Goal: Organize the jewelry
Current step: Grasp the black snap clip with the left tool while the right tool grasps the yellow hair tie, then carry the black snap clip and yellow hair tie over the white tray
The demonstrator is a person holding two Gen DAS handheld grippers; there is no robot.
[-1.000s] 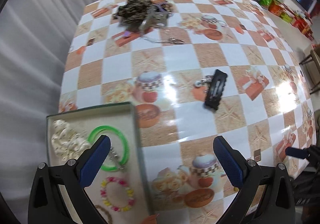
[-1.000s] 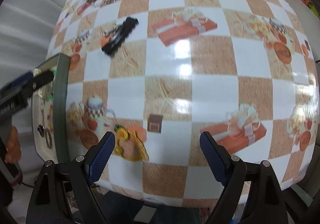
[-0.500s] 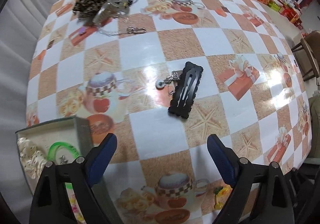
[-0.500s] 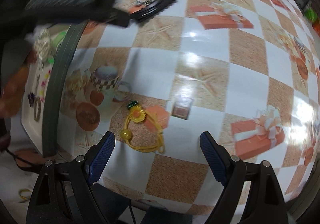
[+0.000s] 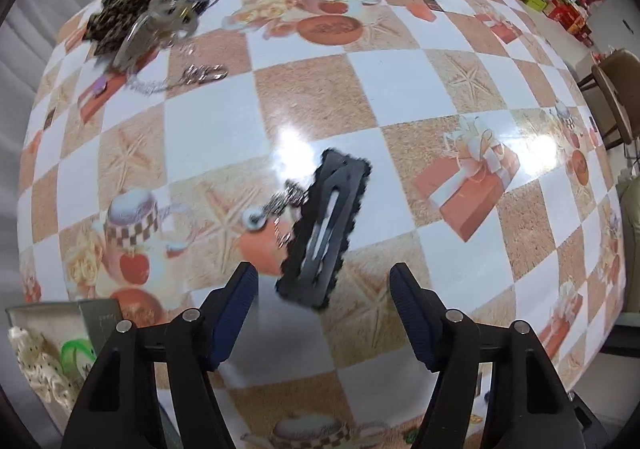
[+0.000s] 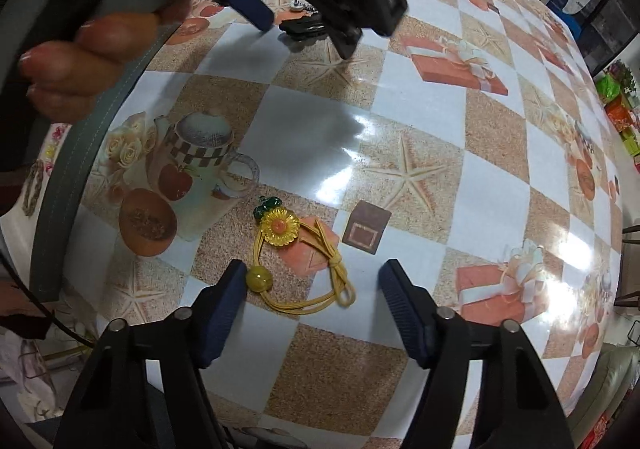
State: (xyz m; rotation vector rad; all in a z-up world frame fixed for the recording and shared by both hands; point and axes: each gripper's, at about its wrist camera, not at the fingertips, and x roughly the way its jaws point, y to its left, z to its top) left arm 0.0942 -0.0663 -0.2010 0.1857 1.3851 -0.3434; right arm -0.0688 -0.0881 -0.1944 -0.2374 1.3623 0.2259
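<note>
Both grippers lowered, left gripper [image 5: 320, 285] closing over black hair clip [image 5: 326, 229]; right gripper [image 6: 312, 281] closing over yellow hair tie [image 6: 304, 269]

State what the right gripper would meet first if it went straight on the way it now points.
Probably the yellow hair tie, lying on the table between the right gripper's closing fingers; depth is unclear.

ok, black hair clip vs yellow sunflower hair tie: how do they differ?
The black hair clip is a flat, rigid, scallop-edged bar; the yellow sunflower hair tie is a soft looped cord with a flower and a bead. The clip lies against a small silver chain piece; the tie lies alone. Both rest loose on the checkered tablecloth, each ahead of a closing gripper, ungripped.
</note>
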